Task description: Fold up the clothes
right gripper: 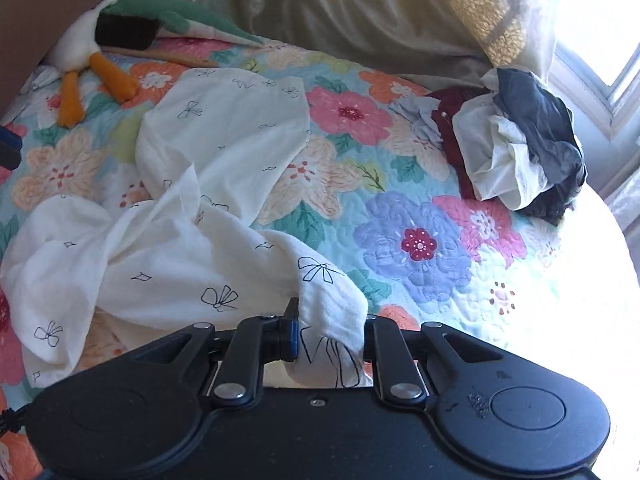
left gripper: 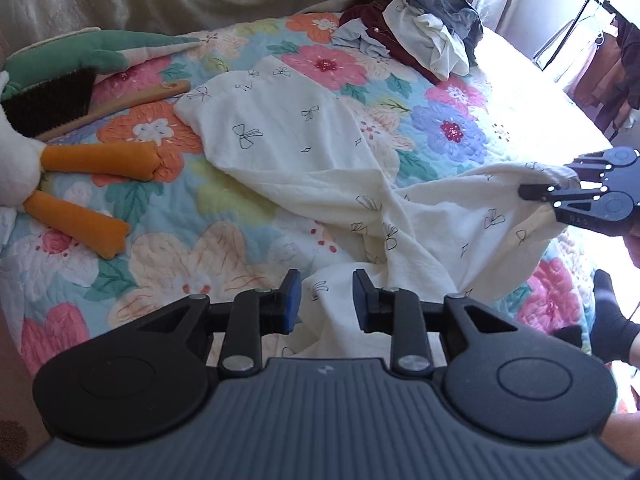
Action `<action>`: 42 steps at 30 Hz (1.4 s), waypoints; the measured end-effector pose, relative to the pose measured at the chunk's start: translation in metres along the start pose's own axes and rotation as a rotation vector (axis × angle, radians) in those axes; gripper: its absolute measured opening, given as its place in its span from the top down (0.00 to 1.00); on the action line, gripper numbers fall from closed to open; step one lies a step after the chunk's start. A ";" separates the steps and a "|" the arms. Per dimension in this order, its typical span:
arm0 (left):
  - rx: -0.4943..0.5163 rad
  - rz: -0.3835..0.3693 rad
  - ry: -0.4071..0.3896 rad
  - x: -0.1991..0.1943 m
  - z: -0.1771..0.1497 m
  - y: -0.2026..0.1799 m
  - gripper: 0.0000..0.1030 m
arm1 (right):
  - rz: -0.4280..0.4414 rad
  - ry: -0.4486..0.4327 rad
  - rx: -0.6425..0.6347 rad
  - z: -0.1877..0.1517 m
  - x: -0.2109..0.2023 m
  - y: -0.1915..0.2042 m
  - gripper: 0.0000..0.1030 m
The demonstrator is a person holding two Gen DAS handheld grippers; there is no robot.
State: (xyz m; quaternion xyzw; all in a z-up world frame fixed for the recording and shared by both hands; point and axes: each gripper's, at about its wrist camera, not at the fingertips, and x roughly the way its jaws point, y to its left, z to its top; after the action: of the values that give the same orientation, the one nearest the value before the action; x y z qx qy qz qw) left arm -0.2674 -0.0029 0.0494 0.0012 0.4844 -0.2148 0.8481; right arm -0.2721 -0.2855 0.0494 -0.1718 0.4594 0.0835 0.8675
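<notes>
Right claw (right gripper: 330,340): clamped on a bunched corner of the white garment (left gripper: 280,140), lifting that end off the bed (left gripper: 180,248).
Left claw (left gripper: 326,300): jaws apart, holding nothing, just above the garment's near edge.
Garment: rumpled and twisted mid-bed, far end lying flat.
Step, as I judge it: spreading it out for folding.
Next move calls for: left claw pinching the near edge so both can pull it flat.
Clothes pile (right gripper: 520,140): well apart, at the bed's far corner.

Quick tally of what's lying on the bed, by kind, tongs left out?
White bow-print garment: 1
Heap of unfolded clothes: 1
Stuffed duck toy: 1
Wooden-handled brush: 1
Total: 4 (pieces inside the heap can't be counted)
</notes>
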 end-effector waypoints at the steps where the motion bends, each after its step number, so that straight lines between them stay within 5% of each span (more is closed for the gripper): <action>1: 0.004 -0.007 0.004 0.006 0.002 -0.004 0.65 | 0.003 0.001 0.014 -0.001 0.003 -0.002 0.82; 6: 0.037 -0.064 0.034 0.030 0.003 -0.025 0.58 | 0.063 0.011 0.076 -0.009 0.013 -0.007 0.78; 9: 0.061 -0.130 0.053 0.037 -0.007 -0.036 0.46 | 0.057 0.013 0.083 -0.018 0.014 -0.012 0.71; 12: 0.068 -0.181 0.051 0.040 -0.017 -0.040 0.45 | 0.033 0.044 0.128 -0.027 0.014 -0.021 0.50; 22: 0.117 -0.196 0.032 0.026 -0.034 -0.025 0.41 | 0.168 0.145 0.382 -0.052 0.010 -0.047 0.49; 25: 0.154 -0.197 0.019 0.015 -0.042 -0.026 0.32 | 0.361 0.272 0.434 -0.063 0.028 -0.029 0.45; 29: 0.272 -0.184 0.035 0.017 -0.052 -0.045 0.31 | 0.480 0.373 0.437 -0.083 0.051 -0.007 0.44; 35: 0.307 -0.192 0.090 0.054 -0.060 -0.063 0.23 | 0.550 0.312 0.647 -0.110 0.077 -0.031 0.42; 36: 0.301 -0.188 0.098 0.060 -0.061 -0.063 0.30 | 0.545 0.288 0.677 -0.112 0.080 -0.037 0.42; 37: 0.301 -0.201 0.105 0.064 -0.061 -0.063 0.72 | 0.536 0.287 0.689 -0.114 0.084 -0.038 0.42; 38: 0.310 -0.198 0.112 0.066 -0.060 -0.064 0.99 | 0.525 0.290 0.697 -0.116 0.088 -0.039 0.46; 39: 0.318 -0.194 0.119 0.068 -0.059 -0.065 0.98 | 0.499 0.299 0.648 -0.113 0.089 -0.034 0.55; 40: 0.306 -0.206 0.102 0.064 -0.055 -0.063 0.98 | 0.470 0.309 0.586 -0.109 0.089 -0.028 0.76; 42: 0.283 -0.229 0.066 0.054 -0.048 -0.058 0.98 | 0.438 0.266 0.495 -0.098 0.080 -0.019 0.90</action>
State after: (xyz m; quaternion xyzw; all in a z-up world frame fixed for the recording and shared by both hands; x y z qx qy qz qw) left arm -0.3045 -0.0655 -0.0088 0.0723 0.4740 -0.3759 0.7929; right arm -0.2964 -0.3409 -0.0629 0.1369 0.6006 0.1305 0.7768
